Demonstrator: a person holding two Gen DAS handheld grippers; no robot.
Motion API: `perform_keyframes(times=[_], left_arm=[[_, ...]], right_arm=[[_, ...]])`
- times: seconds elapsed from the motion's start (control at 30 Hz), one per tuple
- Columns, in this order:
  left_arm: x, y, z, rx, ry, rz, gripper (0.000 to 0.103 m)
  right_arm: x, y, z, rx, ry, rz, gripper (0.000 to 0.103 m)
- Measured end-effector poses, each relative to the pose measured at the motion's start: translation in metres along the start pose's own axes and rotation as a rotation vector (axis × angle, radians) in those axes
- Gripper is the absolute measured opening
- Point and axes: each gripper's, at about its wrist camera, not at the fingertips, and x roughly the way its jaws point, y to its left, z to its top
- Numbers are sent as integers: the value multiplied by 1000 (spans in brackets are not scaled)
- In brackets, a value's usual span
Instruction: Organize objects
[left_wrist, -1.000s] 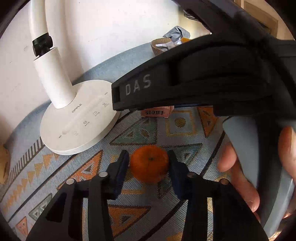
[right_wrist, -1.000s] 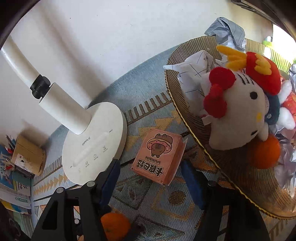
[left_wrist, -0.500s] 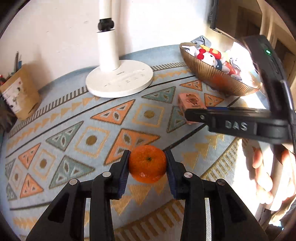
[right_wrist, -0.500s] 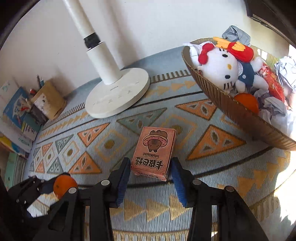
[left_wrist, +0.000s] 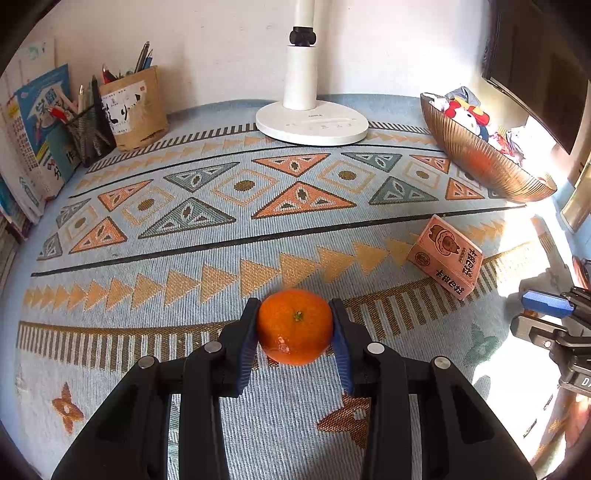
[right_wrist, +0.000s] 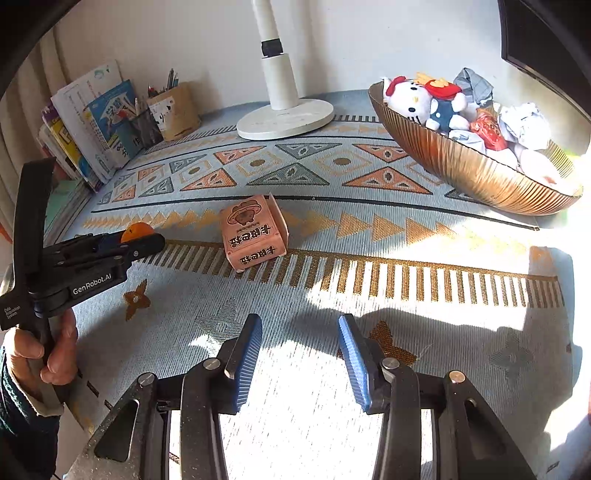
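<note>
My left gripper (left_wrist: 294, 303) is shut on an orange mandarin (left_wrist: 293, 326), held just above the patterned cloth near its front edge. The same gripper (right_wrist: 147, 240) shows at the left of the right wrist view with the mandarin (right_wrist: 137, 230) peeking over it. My right gripper (right_wrist: 300, 319) stands open and empty over the cloth. A pink snack box (right_wrist: 253, 232) lies well ahead of its fingers. In the left wrist view the box (left_wrist: 445, 256) lies to the right, with a blue pad of the right gripper (left_wrist: 546, 299) beyond it.
A ribbed brown bowl (right_wrist: 461, 166) at the back right holds a plush toy, crumpled paper and packets. A white lamp base (left_wrist: 312, 123) stands at the back middle. A pen holder (left_wrist: 133, 107) and books (left_wrist: 37, 129) line the back left. A hand (right_wrist: 55, 354) grips the left handle.
Both grippers pulled back from the lamp and bowl toward the cloth's front edge. The right jaws narrowed and backed off the pink box. The mandarin stayed in the left gripper.
</note>
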Motion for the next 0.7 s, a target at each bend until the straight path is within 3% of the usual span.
perform_keyframes(times=[0.1, 0.13, 0.4, 0.7], left_arm=[[0, -2, 1, 6, -4, 5, 34], [-1, -1, 1, 4, -6, 3, 34], [-1, -2, -1, 3, -14, 8, 34], [0, -2, 0, 0, -16, 5, 35]], right_arm=[[0, 5, 2, 10, -18, 28, 76], [1, 9, 5, -3, -32, 18, 79], [31, 37, 36, -122, -6, -8, 79], [57, 46, 53, -142, 9, -8, 79]])
